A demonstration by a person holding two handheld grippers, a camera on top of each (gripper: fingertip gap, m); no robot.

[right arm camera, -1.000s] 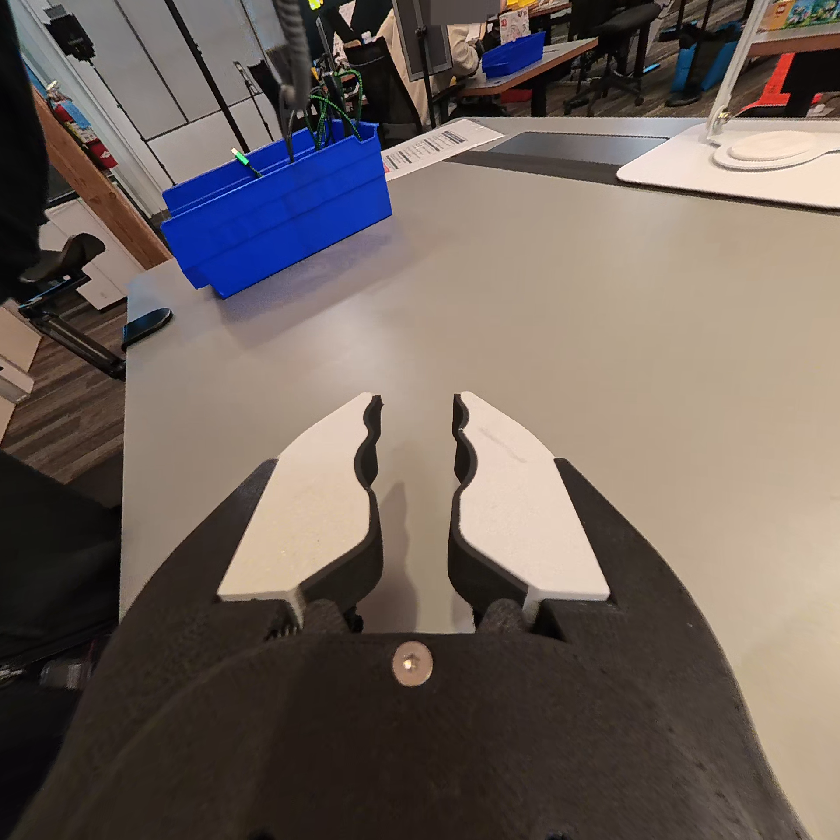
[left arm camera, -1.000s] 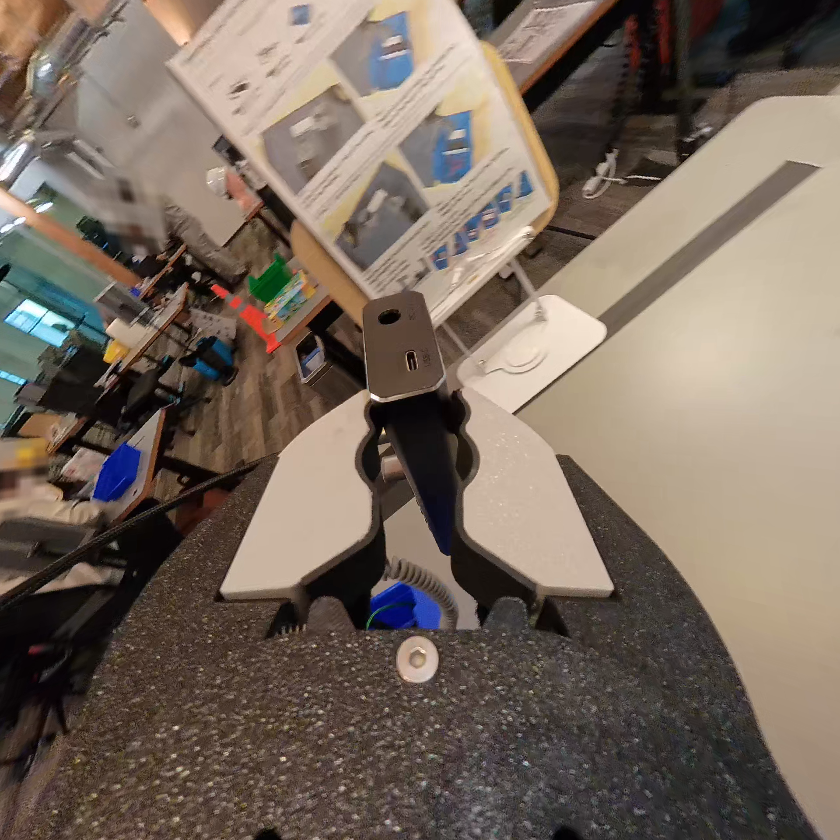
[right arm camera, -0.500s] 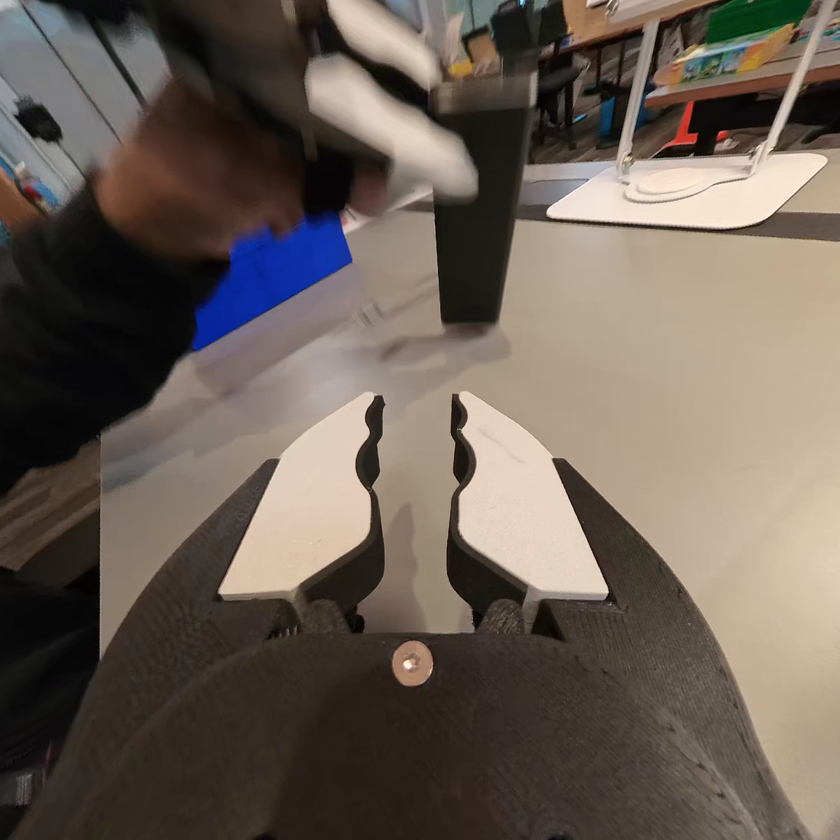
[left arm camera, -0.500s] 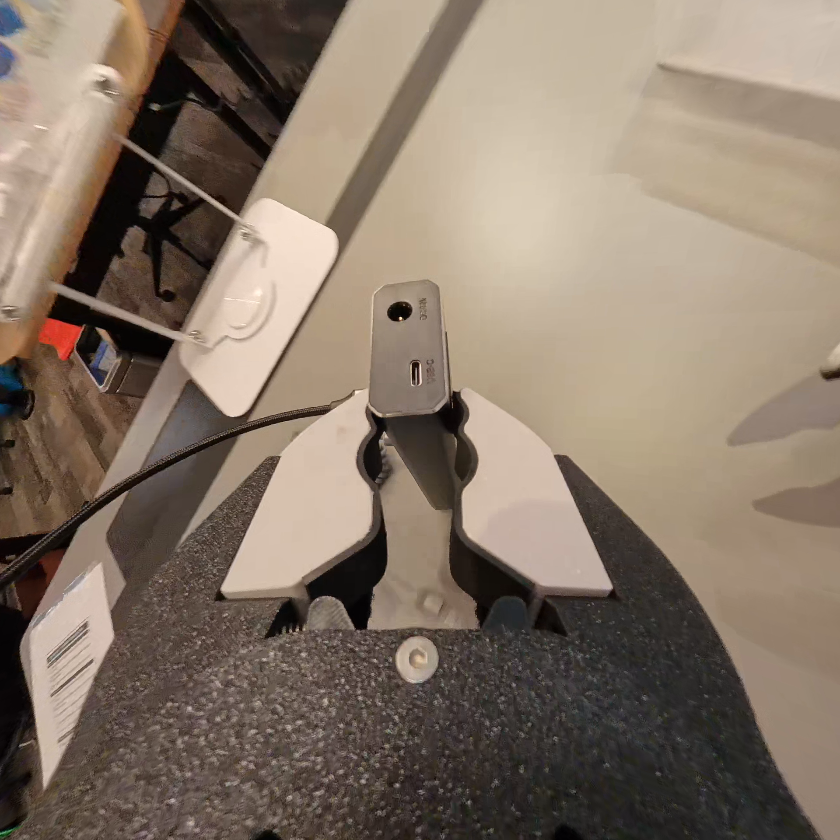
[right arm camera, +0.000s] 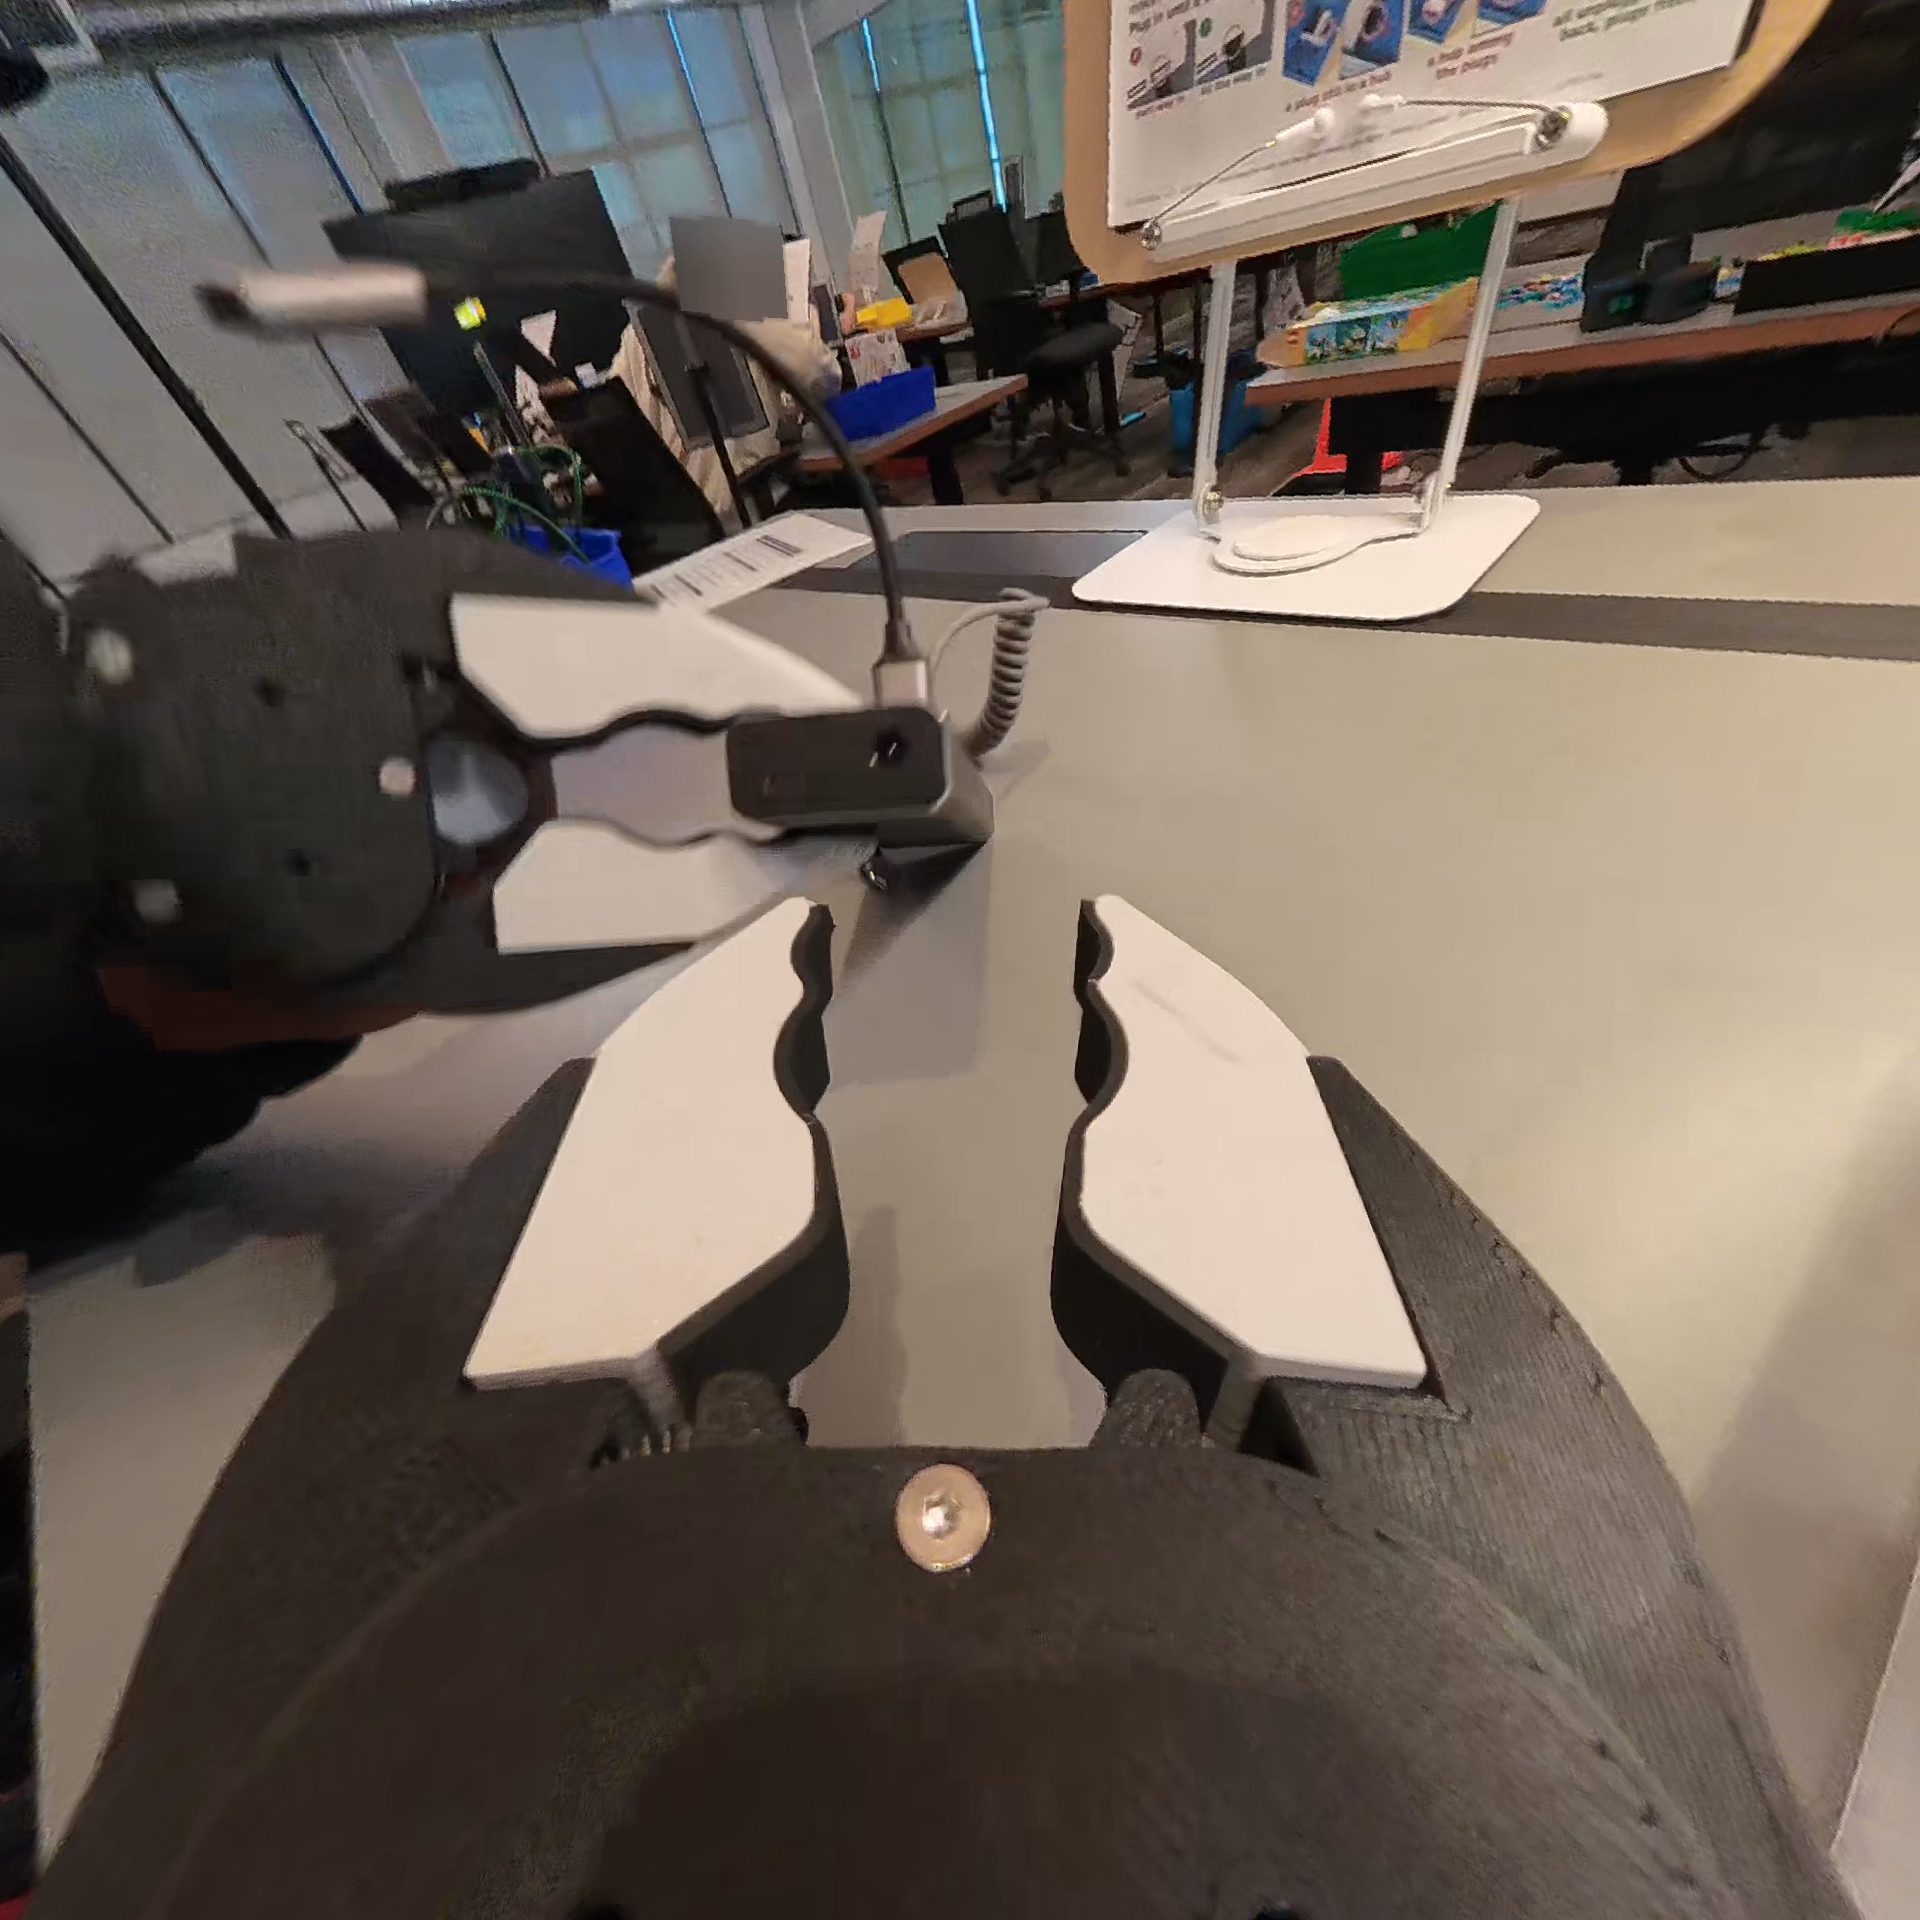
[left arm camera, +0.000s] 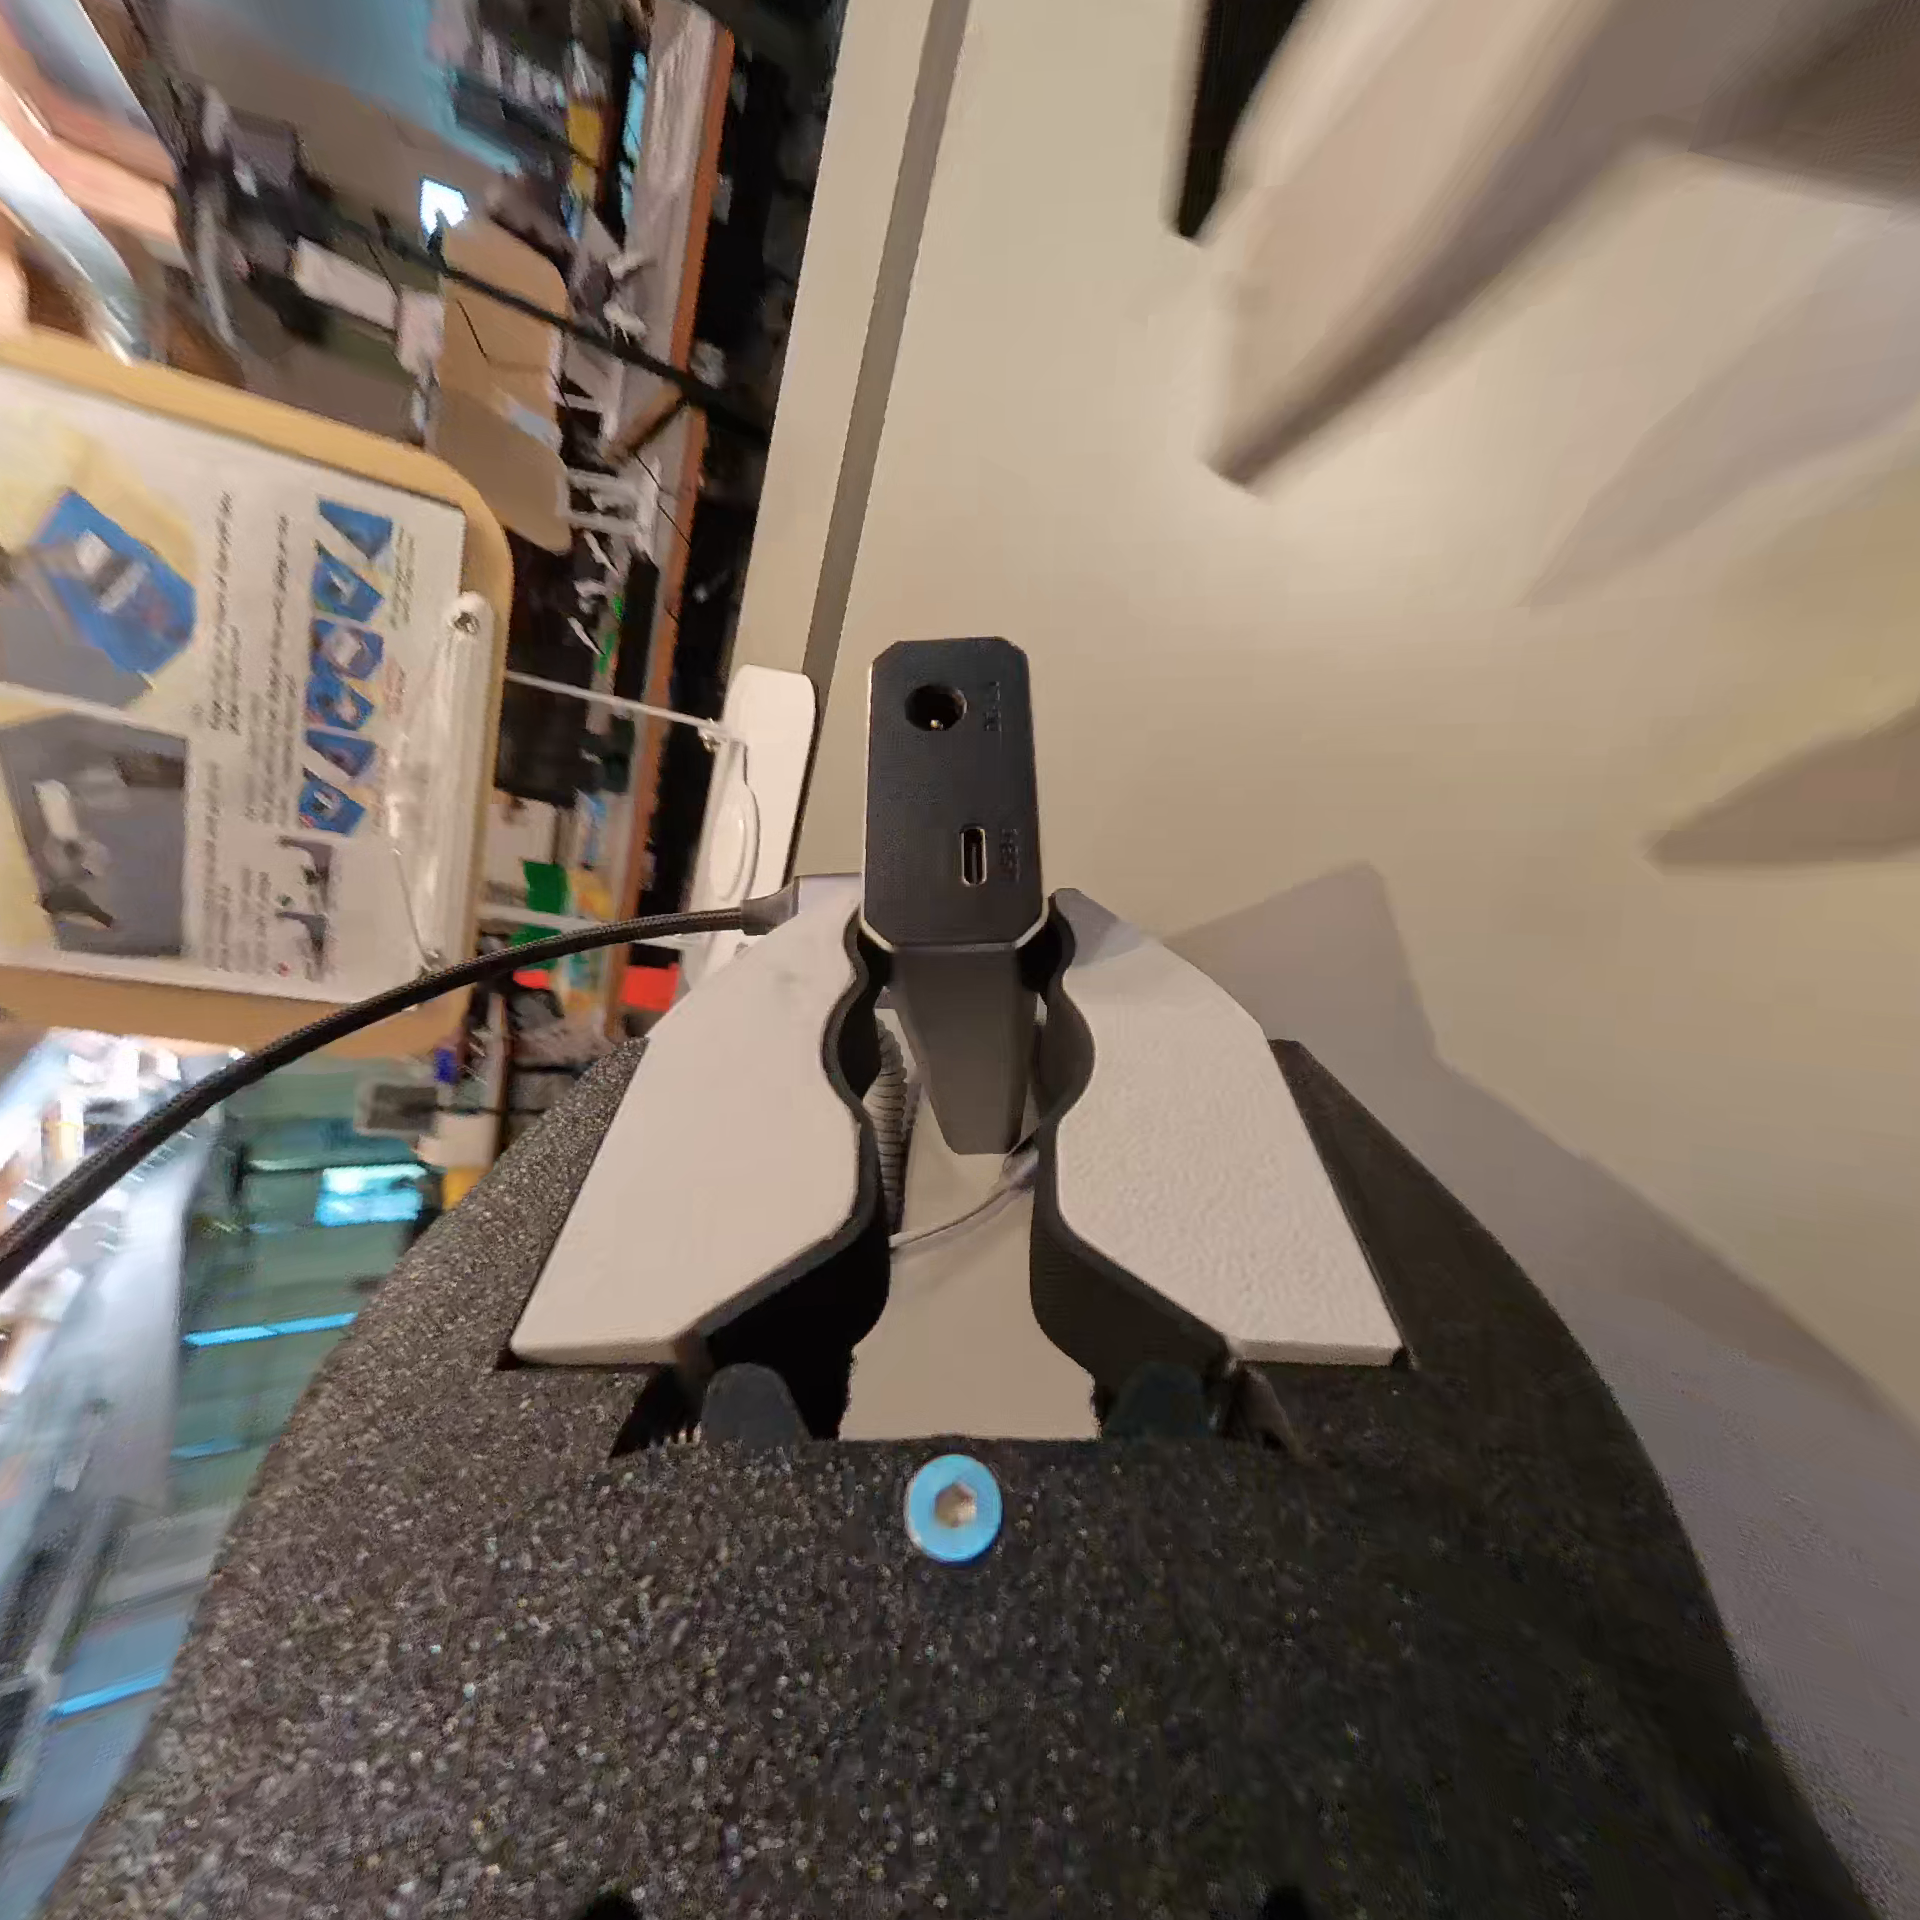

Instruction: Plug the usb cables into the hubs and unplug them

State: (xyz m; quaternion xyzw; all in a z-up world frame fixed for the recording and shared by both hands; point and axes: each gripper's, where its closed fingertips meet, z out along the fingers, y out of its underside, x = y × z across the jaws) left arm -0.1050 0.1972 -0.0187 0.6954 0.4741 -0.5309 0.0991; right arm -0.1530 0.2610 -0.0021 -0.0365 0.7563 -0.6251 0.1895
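The left gripper (left arm camera: 956,935) is clamped on a dark hub (left arm camera: 954,790), its fingers pressed against the hub's sides; the end face with two ports points away from the camera. In the right wrist view the hub (right arm camera: 847,774) is held sideways with its lower corner at or just above the grey table (right arm camera: 1455,883) — contact is hard to judge. A black braided cable (left arm camera: 312,1039) is plugged into the hub's side; from the right it rises in an arc (right arm camera: 831,436) and ends in a free silver plug (right arm camera: 312,296), blurred. A grey coiled cord (right arm camera: 1003,665) trails behind the hub.

The right gripper (right arm camera: 951,940) hangs low over the table, jaws apart with nothing between them, just short of the hub.

A white stand (right arm camera: 1309,561) holding an instruction board (right arm camera: 1403,62) sits farther back on the table, well clear. A paper sheet (right arm camera: 748,561) lies near the far edge. Behind the left gripper only a corner of a blue bin (right arm camera: 582,545) shows, green wires above it — its contents are hidden. The left wrist view is smeared by motion at the edges.
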